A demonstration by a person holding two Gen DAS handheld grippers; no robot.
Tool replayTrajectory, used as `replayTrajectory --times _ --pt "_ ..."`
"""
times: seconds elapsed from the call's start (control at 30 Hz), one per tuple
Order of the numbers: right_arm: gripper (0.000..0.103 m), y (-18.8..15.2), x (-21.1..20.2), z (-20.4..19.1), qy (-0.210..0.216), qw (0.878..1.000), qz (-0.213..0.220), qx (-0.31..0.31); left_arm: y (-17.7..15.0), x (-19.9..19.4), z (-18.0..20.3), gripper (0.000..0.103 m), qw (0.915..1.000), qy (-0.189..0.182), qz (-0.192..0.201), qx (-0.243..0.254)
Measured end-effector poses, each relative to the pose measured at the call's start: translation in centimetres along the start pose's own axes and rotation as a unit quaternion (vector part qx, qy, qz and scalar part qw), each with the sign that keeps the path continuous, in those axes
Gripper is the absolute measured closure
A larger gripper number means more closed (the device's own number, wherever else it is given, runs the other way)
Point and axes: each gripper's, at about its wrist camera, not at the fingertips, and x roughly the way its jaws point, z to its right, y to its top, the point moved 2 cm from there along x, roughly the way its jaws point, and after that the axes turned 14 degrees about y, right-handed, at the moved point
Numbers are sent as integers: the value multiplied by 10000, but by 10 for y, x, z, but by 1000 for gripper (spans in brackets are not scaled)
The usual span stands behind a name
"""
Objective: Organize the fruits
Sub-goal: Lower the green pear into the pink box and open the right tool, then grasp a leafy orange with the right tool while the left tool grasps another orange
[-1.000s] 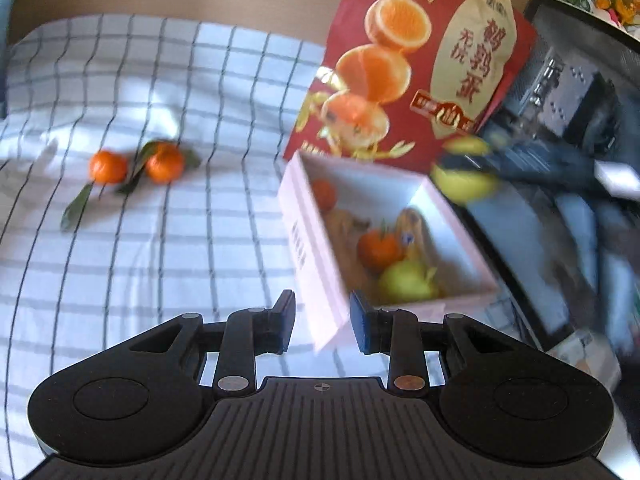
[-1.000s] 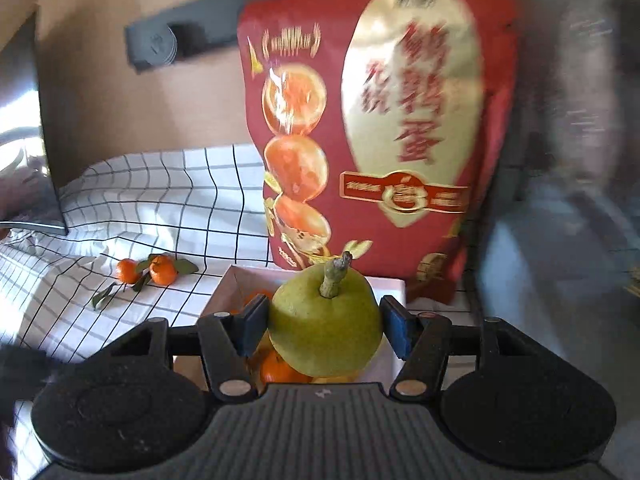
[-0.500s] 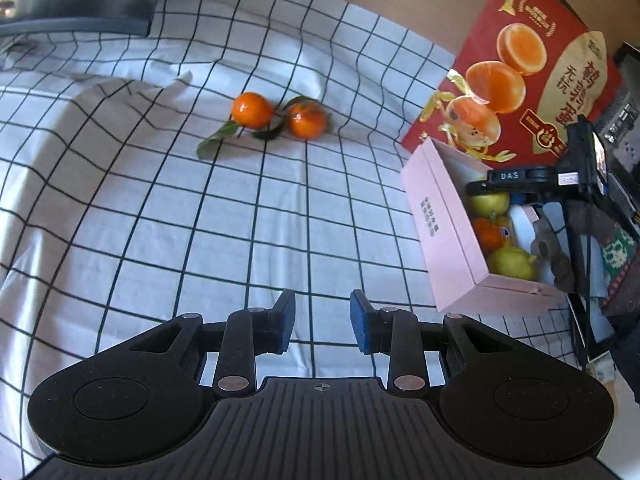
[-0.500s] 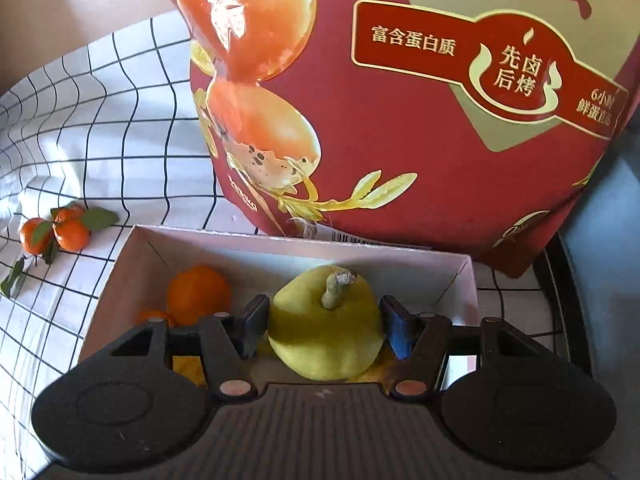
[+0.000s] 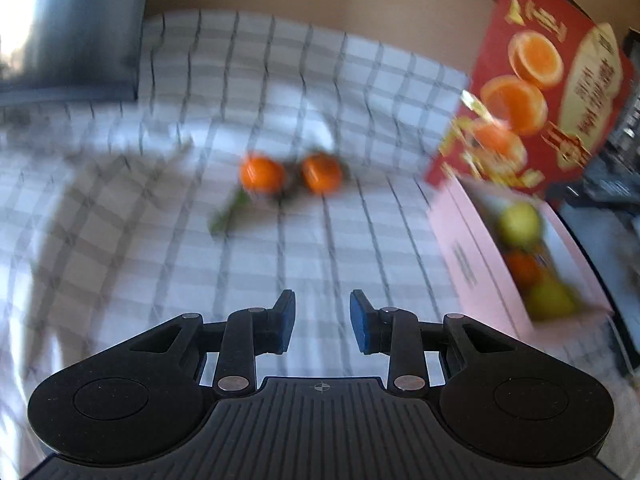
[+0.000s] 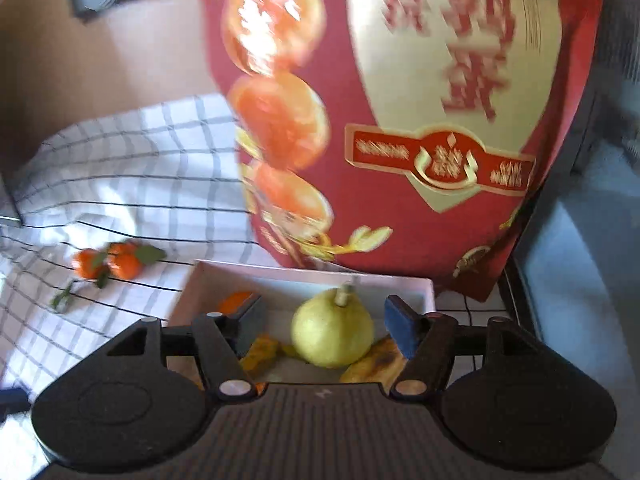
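Two leafy tangerines (image 5: 262, 174) lie on the checked cloth, ahead of my left gripper (image 5: 322, 322), which is open and empty above the cloth. They also show in the right wrist view (image 6: 106, 265). The pink box (image 5: 466, 256) stands at the right with a pear (image 5: 519, 222), a tangerine and another pear inside. My right gripper (image 6: 325, 326) is open above the box (image 6: 192, 292). The yellow-green pear (image 6: 332, 330) rests in the box between the spread fingers, apart from both pads.
A tall red snack bag (image 6: 400, 112) stands right behind the box, and shows in the left wrist view (image 5: 540, 92). A dark object (image 5: 72, 40) sits at the cloth's far left. Dark equipment lies right of the box. A brown wall is behind.
My right gripper has opened and let go of the pear, which now rests in the box, and has lifted a little. My left gripper has moved closer to the two tangerines.
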Motion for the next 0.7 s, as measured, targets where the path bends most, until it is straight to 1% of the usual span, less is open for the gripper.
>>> replayTrajectory --times 0.1,0.17,0.23,0.33,0.43,0.47,0.5,0.53,0.6,0.63,0.67,0.7 --pt "35 -1 -2 -30 -53 9997 105 -210 32 26 -13 69 9996 200 185 75" --pt "34 1 4 -55 -78 9991 57 -411 53 48 -18 69 9992 209 301 159" --pt "34 4 16 -82 -9 9981 -43 -617 69 69 -19 69 9985 147 476 217" --pt "34 14 39 -114 153 9976 -146 -659 88 97 -23 69 9987 -48 451 221" --pt "34 20 63 -136 338 9980 -171 -510 93 122 -24 68 9991 -201 158 352" --pt "34 21 72 -141 343 9980 -177 -507 92 126 -23 64 9987 -214 163 427" --pt "34 23 79 -146 314 9980 -192 -510 90 128 -22 60 9981 -175 268 535" --pt "34 25 87 -150 295 9981 -219 -495 90 130 -22 59 9976 -163 289 611" --pt "34 28 97 -153 266 9984 -255 -419 91 136 -26 58 9975 -162 321 610" --pt "34 31 100 -154 256 9986 -269 -369 92 139 -28 57 9978 -151 291 582" --pt "34 33 103 -155 258 9987 -280 -325 92 143 -31 54 9982 -169 204 536" --pt "34 37 107 -157 278 9988 -301 -285 93 148 -35 52 9986 -300 67 437"
